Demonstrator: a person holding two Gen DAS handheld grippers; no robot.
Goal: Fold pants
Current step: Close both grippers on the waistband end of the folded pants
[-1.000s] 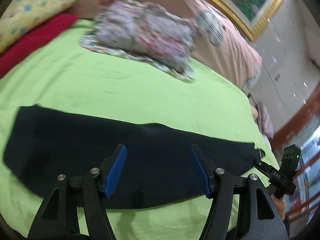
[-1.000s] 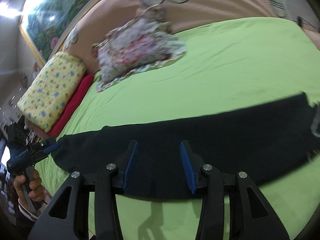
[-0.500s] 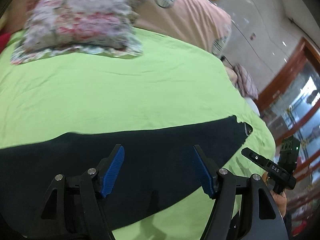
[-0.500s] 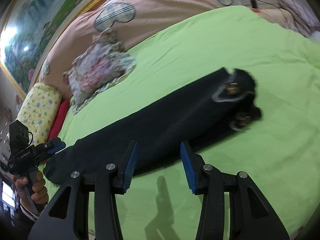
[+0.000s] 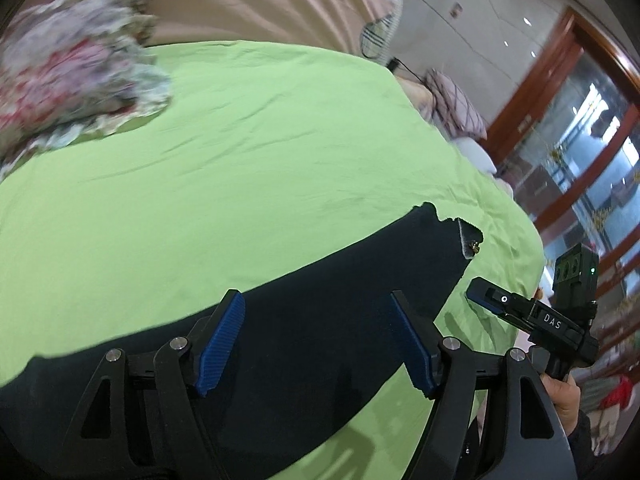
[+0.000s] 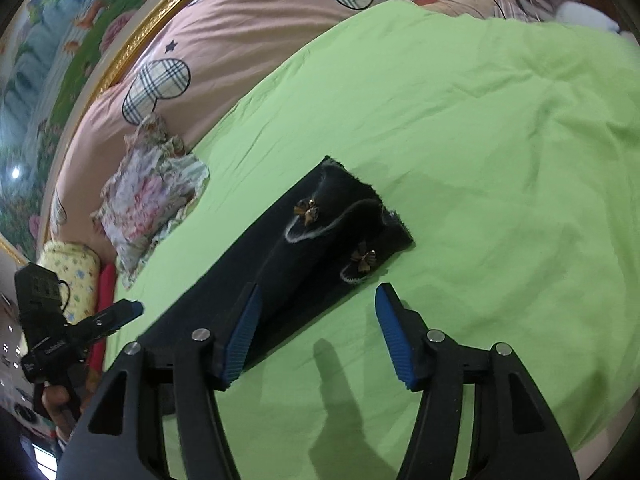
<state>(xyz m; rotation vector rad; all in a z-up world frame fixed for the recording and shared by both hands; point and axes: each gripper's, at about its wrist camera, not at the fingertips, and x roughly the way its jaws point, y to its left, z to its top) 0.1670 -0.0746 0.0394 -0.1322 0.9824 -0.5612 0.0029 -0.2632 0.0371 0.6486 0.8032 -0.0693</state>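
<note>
On the bed (image 6: 460, 92), green sheet: my two tools hover over a long strip of black pants (image 6: 256, 264).

Pants: they lie flat on the green sheet as a narrow dark band. In the right wrist view the band runs from the lower left of the frame up to the centre. In the left wrist view (image 5: 320, 300) it runs from the lower left to a ragged end right of centre.

Pants end: the end in the right wrist view shows pale fuzzy trim and two small brown bows (image 6: 306, 210).

Left tool (image 5: 316, 344): its jaws are opening and grasp nothing; the blue pads stand apart above the dark cloth, at the lower middle of the frame. It also shows at the left edge of the right wrist view (image 6: 132, 308), gripped by my hand (image 6: 56, 400).

Right tool (image 6: 320, 340): its jaws are opening, released, with nothing clenched. Its left pad hangs over the edge of the pants, its right pad over bare green sheet. In the left wrist view it sits at the right edge (image 5: 480, 296), just off the end of the pants.

Floral pillow (image 6: 148, 196): on the sheet, well apart from the pants, upper left in the left wrist view.

Pink quilt (image 6: 248, 24): behind the green sheet, with plaid heart patches.

Yellow pillow (image 6: 76, 268): at the left edge of the right wrist view.
</note>
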